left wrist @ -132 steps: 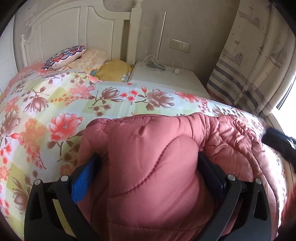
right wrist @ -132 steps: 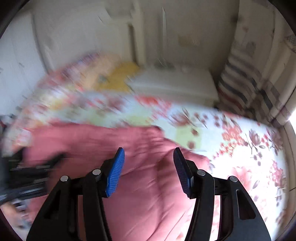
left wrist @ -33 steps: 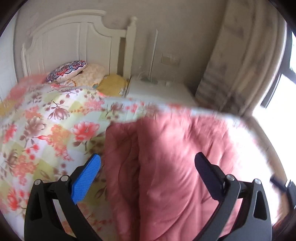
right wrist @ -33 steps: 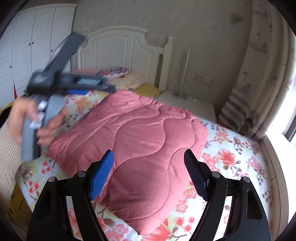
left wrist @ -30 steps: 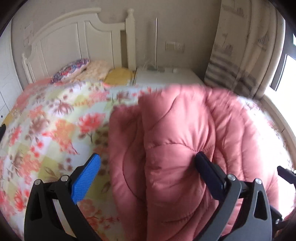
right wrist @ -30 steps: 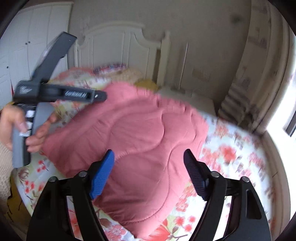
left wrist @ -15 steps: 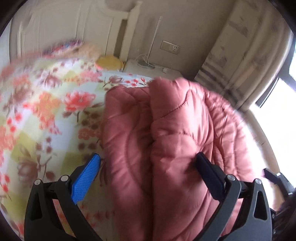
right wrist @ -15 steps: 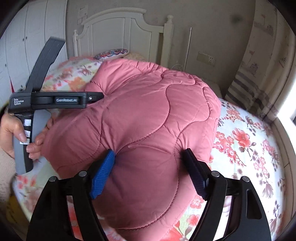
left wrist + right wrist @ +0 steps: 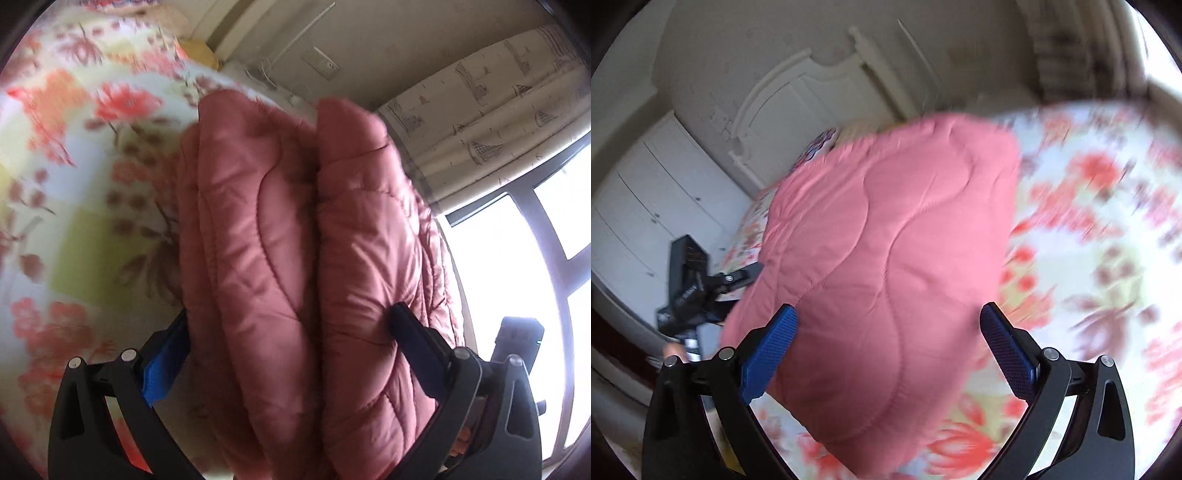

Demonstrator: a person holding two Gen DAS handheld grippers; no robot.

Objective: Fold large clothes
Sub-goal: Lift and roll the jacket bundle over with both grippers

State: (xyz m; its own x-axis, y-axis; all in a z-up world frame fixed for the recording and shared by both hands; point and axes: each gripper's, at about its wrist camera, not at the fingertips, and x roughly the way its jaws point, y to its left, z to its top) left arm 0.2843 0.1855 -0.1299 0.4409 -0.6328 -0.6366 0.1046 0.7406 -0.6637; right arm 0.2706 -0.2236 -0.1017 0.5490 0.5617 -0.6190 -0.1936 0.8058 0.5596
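Left wrist view: the pink quilted garment [image 9: 295, 258], folded into a thick bundle, fills the frame centre and is bracketed by the wide-spread fingers of the left gripper [image 9: 291, 343]; a firm clamp cannot be confirmed. Half a second earlier the bundle lay lower on the floral bed [image 9: 74, 184]; it is now tilted up, indicating repositioning. The right gripper [image 9: 888, 343] is held wide open, nothing gripped, garment [image 9: 886, 258] beyond.

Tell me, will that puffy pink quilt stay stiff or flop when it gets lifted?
Probably floppy: the pink quilt bulges in soft rolls between the left gripper's wide-apart fingers. It looks puffy, so likely light for its size. Its shiny fabric may slip a little.
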